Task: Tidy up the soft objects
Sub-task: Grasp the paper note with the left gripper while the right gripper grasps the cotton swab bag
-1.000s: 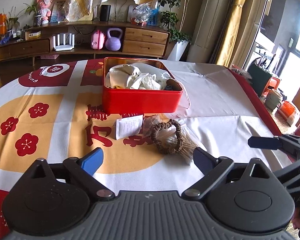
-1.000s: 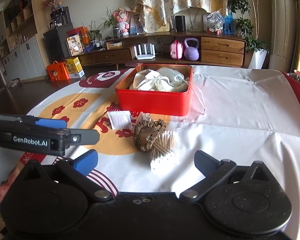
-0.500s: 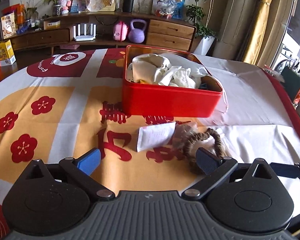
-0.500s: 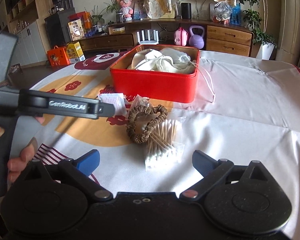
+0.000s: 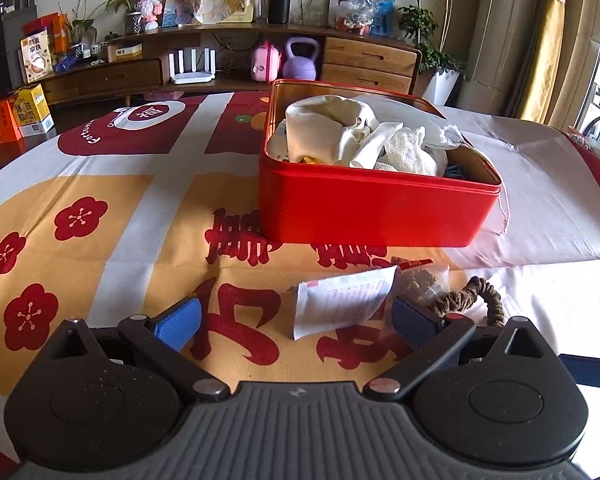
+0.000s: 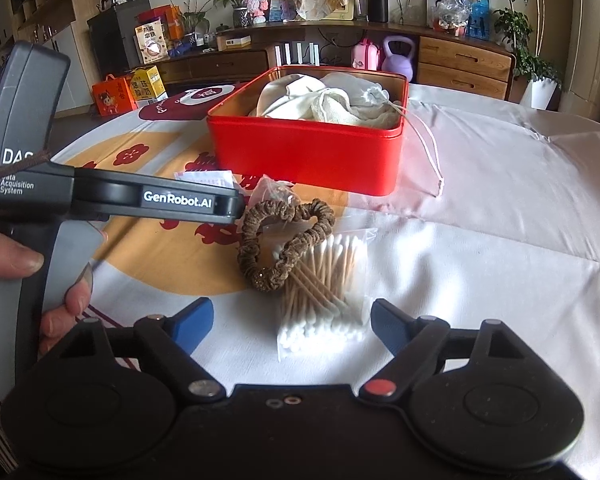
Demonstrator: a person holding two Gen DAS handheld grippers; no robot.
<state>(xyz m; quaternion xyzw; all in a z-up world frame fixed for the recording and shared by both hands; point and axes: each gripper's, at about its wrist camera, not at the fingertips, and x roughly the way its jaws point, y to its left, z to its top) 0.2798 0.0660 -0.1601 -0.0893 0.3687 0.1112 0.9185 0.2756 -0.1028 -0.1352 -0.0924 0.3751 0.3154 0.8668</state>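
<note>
A red tin box [image 5: 364, 216] [image 6: 304, 156] on the table holds several cream and white cloths [image 5: 352, 140]. In front of it lie a white paper packet [image 5: 340, 300], a small clear bag [image 5: 420, 280], a brown scrunchie [image 6: 284, 240] [image 5: 472, 300] and a bag of cotton swabs [image 6: 324, 288]. My left gripper [image 5: 296, 320] is open and empty, low over the table just before the paper packet. My right gripper [image 6: 288, 320] is open and empty, with the swab bag between its fingers' line. The left gripper's body [image 6: 112, 196] crosses the right wrist view.
The table wears a red, orange and white printed cloth [image 5: 100, 208]. A white drawstring [image 6: 428, 148] hangs from the box onto the cloth. Behind the table stands a wooden sideboard [image 5: 364, 60] with a purple kettlebell [image 5: 300, 58] and other items.
My left gripper has swung left and forward, so the box and paper packet are nearer and more central. My right gripper has moved closer to the scrunchie and swabs.
</note>
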